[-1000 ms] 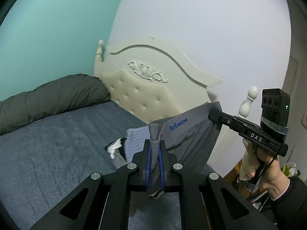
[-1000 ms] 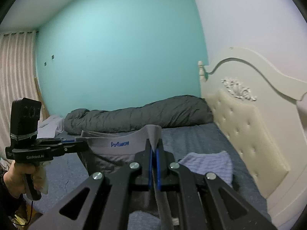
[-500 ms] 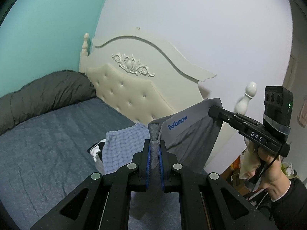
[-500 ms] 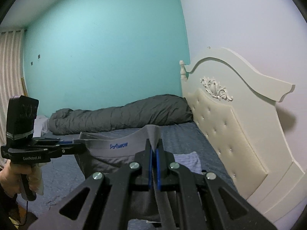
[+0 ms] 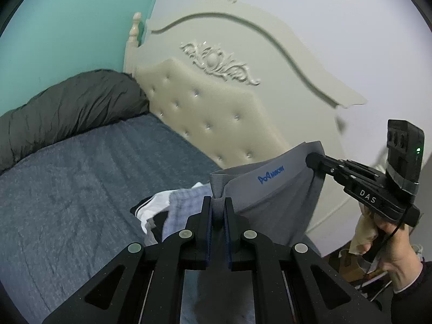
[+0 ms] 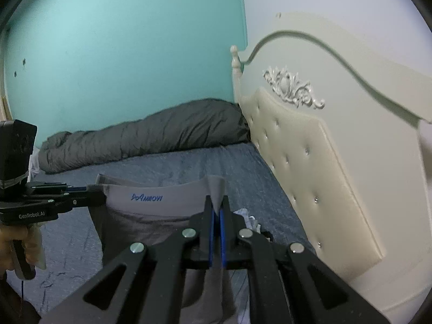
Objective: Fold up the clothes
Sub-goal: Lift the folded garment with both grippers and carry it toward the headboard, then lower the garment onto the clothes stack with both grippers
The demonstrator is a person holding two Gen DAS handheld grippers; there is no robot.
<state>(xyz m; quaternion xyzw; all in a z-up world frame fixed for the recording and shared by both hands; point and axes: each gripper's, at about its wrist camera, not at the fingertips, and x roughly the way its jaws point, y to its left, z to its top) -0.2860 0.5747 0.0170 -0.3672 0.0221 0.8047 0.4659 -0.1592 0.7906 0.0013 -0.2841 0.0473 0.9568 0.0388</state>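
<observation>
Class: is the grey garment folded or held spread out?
Spread: left gripper and right gripper each pinch an end of the grey garment, its waistband stretched between them.

grey underwear (image 5: 272, 189) hem hidden below claws, headboard (image 6: 310, 145) blurred, clothes pile (image 5: 167, 210) partly covered

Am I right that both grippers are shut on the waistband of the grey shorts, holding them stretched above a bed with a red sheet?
Not quite: the sheet is dark blue-grey, not red, as the right wrist view shows. The rest holds: the left gripper and right gripper are each shut on the waistband of the grey shorts, stretched above the bed.
</observation>
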